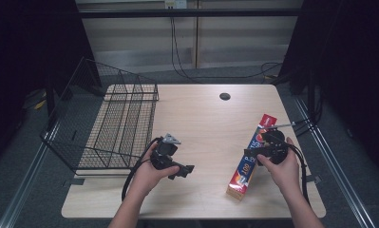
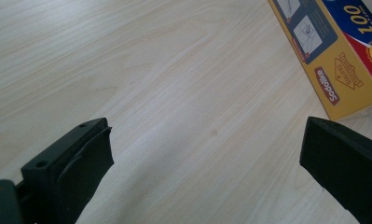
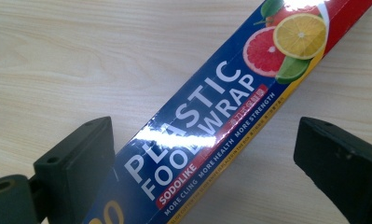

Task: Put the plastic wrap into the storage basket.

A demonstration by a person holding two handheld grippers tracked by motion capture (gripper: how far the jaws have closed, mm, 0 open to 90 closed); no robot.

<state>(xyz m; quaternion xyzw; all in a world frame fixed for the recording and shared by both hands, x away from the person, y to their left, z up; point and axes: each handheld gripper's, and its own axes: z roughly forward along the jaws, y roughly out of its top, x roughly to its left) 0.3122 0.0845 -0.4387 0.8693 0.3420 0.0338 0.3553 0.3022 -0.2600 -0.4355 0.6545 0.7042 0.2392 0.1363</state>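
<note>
A long plastic food wrap box (image 1: 242,175), blue and red with fruit pictures, lies slantwise on the wooden table (image 1: 201,118) at the right. My right gripper (image 1: 271,142) hovers over its middle, pointing down. In the right gripper view the box (image 3: 211,107) runs diagonally between the wide-apart jaws of the right gripper (image 3: 204,135), whose pads do not press on it. My left gripper (image 1: 183,171) is held near the table's front centre, aimed right. Its own view has the left gripper (image 2: 207,140) open over bare wood, with the box's yellow end (image 2: 342,56) at the upper right.
A black wire basket (image 1: 116,123) stands on the left part of the table, its high back wall at the far left. A round cable hole (image 1: 224,96) sits near the far edge. Bare wood lies between the two grippers.
</note>
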